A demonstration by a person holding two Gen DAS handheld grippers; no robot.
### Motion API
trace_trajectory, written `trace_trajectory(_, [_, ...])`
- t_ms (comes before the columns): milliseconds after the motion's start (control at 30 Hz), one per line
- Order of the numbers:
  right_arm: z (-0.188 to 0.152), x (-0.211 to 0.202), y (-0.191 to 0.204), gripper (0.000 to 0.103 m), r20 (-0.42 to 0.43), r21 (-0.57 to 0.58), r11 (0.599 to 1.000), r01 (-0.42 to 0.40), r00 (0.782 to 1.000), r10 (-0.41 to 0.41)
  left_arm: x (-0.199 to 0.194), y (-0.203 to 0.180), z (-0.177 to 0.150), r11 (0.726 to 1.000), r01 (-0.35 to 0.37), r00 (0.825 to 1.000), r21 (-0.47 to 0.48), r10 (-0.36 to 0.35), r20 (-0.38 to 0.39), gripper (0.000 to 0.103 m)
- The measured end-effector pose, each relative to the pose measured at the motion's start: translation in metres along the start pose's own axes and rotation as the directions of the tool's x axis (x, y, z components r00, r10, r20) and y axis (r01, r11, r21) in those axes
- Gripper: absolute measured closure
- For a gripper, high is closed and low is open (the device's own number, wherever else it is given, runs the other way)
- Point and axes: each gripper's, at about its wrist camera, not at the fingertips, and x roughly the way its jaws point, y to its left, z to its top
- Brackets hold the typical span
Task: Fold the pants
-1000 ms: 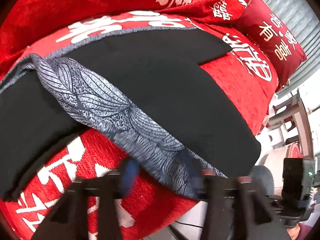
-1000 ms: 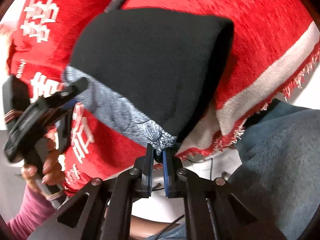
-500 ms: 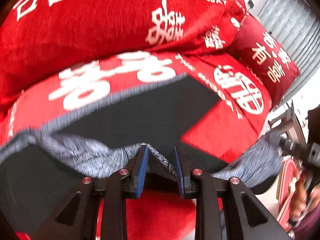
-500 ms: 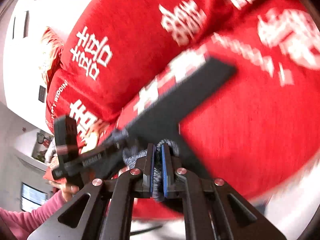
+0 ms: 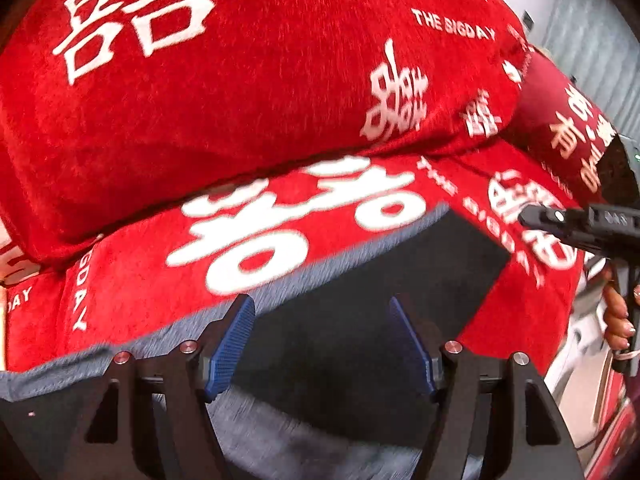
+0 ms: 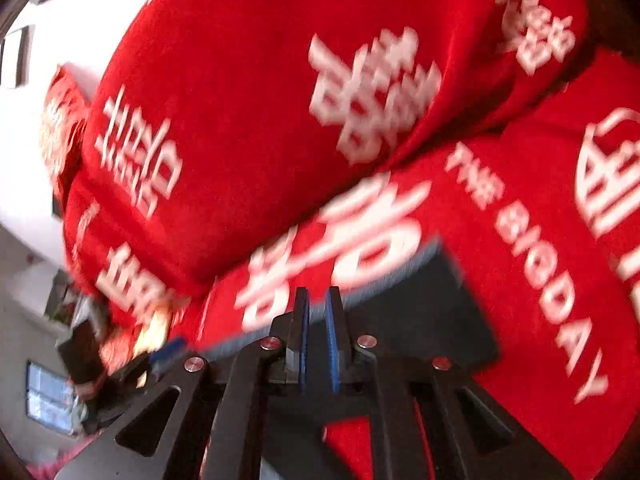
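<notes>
The black pants [image 5: 384, 280] with a grey patterned side stripe [image 5: 304, 280] lie folded on the red sofa seat. My left gripper [image 5: 322, 344] is open, its blue pads [image 5: 230, 344] spread wide just above the pants, holding nothing. My right gripper [image 6: 316, 336] hovers over the pants [image 6: 420, 320] near their far grey edge; its blue pads stand a narrow gap apart and nothing shows between them. The right gripper also shows at the right of the left wrist view [image 5: 580, 228].
The red sofa cover with white characters [image 5: 280, 224] runs under the pants, its back cushion [image 5: 240, 80] rising behind. A dark red pillow [image 5: 568, 128] sits at the right end. The sofa's front edge drops off at lower right.
Both grippers carried the pants' near edge up and over toward the sofa back. The left gripper has opened wide and let go of the cloth. The right gripper's pads now show no cloth between them.
</notes>
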Motion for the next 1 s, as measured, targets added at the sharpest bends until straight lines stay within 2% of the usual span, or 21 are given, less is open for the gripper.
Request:
trace_trajectory(67, [-0.042, -0.006, 0.012, 0.067, -0.034, -0.105, 0.993, 0.047, 0.998, -0.051, -0.004, 0.003, -0.025, 1.0, 0.016, 0.999, 0.019, -0.016, -0.041, 0.033])
trace_trajectory(100, [-0.066, -0.012, 0.019, 0.051, -0.036, -0.163, 0.983, 0.087, 0.995, -0.094, -0.006, 0.005, -0.041, 0.999, 0.027, 0.997, 0.025, -0.025, -0.075, 0.033])
trace_trajectory(133, [-0.091, -0.02, 0.027, 0.045, -0.026, -0.223, 0.967, 0.125, 0.991, -0.134, -0.007, 0.005, -0.051, 0.999, 0.031, 0.995, 0.025, -0.028, -0.091, 0.033])
trace_trajectory(200, [-0.149, -0.039, 0.048, 0.045, 0.009, -0.364, 0.907, 0.209, 0.975, -0.221, -0.007, 0.008, -0.077, 0.999, 0.034, 0.99, 0.009, -0.032, -0.139, 0.033])
trace_trajectory(267, [-0.192, -0.052, 0.065, 0.044, 0.043, -0.451, 0.851, 0.268, 0.959, -0.279, -0.007, 0.007, -0.099, 0.999, 0.039, 0.985, -0.018, -0.041, -0.17, 0.033])
trace_trajectory(300, [-0.213, -0.058, 0.072, 0.04, 0.052, -0.479, 0.831, 0.283, 0.954, -0.295, -0.006, 0.006, -0.106, 0.999, 0.043, 0.982, -0.028, -0.048, -0.18, 0.033])
trace_trajectory(367, [-0.247, -0.062, 0.081, 0.038, 0.045, -0.5, 0.817, 0.287, 0.951, -0.306, -0.005, 0.0, -0.121, 0.997, 0.057, 0.978, -0.047, -0.066, -0.199, 0.033])
trace_trajectory(433, [-0.276, -0.056, 0.089, 0.038, 0.05, -0.554, 0.767, 0.322, 0.933, -0.356, -0.003, -0.006, -0.129, 0.994, 0.092, 0.97, -0.064, -0.104, -0.218, 0.033])
trace_trajectory(500, [-0.299, -0.042, 0.094, 0.038, 0.066, -0.634, 0.682, 0.366, 0.904, -0.423, 0.005, -0.013, -0.137, 0.99, 0.114, 0.961, -0.085, -0.131, -0.243, 0.033])
trace_trajectory(533, [-0.304, -0.038, 0.098, 0.038, 0.067, -0.665, 0.651, 0.366, 0.898, -0.436, 0.01, -0.017, -0.14, 0.988, 0.118, 0.957, -0.095, -0.139, -0.255, 0.033])
trace_trajectory(567, [-0.311, -0.033, 0.101, 0.038, 0.075, -0.699, 0.614, 0.368, 0.891, -0.448, 0.012, -0.02, -0.141, 0.988, 0.116, 0.957, -0.1, -0.138, -0.256, 0.033])
trace_trajectory(633, [-0.324, -0.023, 0.109, 0.038, 0.103, -0.77, 0.514, 0.378, 0.869, -0.485, 0.012, -0.028, -0.139, 0.988, 0.123, 0.961, -0.093, -0.142, -0.237, 0.033])
trace_trajectory(700, [-0.337, -0.011, 0.116, 0.038, 0.148, -0.839, 0.382, 0.388, 0.838, -0.526, 0.013, -0.03, -0.135, 0.981, 0.146, 0.955, -0.125, -0.173, -0.24, 0.033])
trace_trajectory(767, [-0.351, 0.003, 0.118, 0.039, 0.21, -0.884, 0.236, 0.405, 0.792, -0.574, 0.016, -0.032, -0.133, 0.976, 0.152, 0.952, -0.154, -0.186, -0.242, 0.033])
trace_trajectory(800, [-0.355, 0.004, 0.117, 0.039, 0.223, -0.891, 0.202, 0.405, 0.782, -0.582, 0.016, -0.032, -0.133, 0.975, 0.15, 0.953, -0.162, -0.187, -0.24, 0.033])
trace_trajectory(833, [-0.352, -0.001, 0.116, 0.039, 0.193, -0.883, 0.254, 0.394, 0.799, -0.569, 0.016, -0.033, -0.133, 0.974, 0.155, 0.952, -0.168, -0.192, -0.237, 0.033])
trace_trajectory(900, [-0.335, -0.016, 0.109, 0.039, 0.064, -0.815, 0.466, 0.344, 0.852, -0.519, 0.016, -0.033, -0.133, 0.972, 0.161, 0.952, -0.17, -0.198, -0.233, 0.033])
trace_trajectory(933, [-0.321, -0.025, 0.098, 0.039, -0.033, -0.724, 0.62, 0.302, 0.883, -0.468, 0.017, -0.034, -0.133, 0.971, 0.168, 0.951, -0.167, -0.205, -0.233, 0.033])
trace_trajectory(967, [-0.315, -0.029, 0.09, 0.039, -0.081, -0.659, 0.698, 0.279, 0.897, -0.435, 0.017, -0.036, -0.132, 0.971, 0.173, 0.95, -0.164, -0.209, -0.233, 0.033])
trace_trajectory(1000, [-0.306, -0.034, 0.074, 0.039, -0.154, -0.54, 0.809, 0.233, 0.917, -0.367, 0.018, -0.038, -0.132, 0.971, 0.179, 0.949, -0.16, -0.213, -0.234, 0.033])
